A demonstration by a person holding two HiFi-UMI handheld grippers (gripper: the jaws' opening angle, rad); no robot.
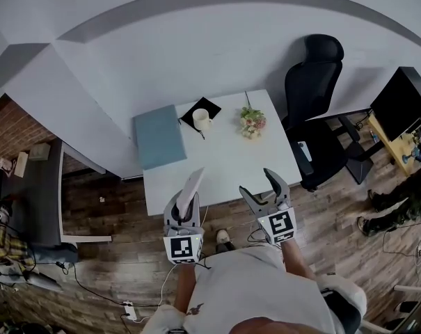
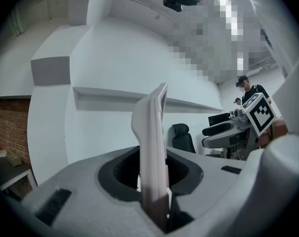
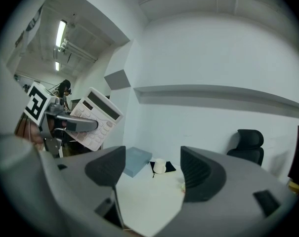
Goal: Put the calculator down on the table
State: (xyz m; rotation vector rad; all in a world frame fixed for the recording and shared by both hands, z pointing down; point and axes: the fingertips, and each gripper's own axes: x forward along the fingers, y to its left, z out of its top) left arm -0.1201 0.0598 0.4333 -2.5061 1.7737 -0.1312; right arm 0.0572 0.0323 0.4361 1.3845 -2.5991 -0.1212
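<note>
On the table, a folder lies at the left end. Just right of it, near the back edge, a cup stands on a mat, and a bunch of flowers lies further right. An office chair stands at the table's right back corner, a desk beyond it and a side table well apart on the left. At the near edge the left gripper, with the calculator on edge between its jaws, is beside the right gripper.
</note>
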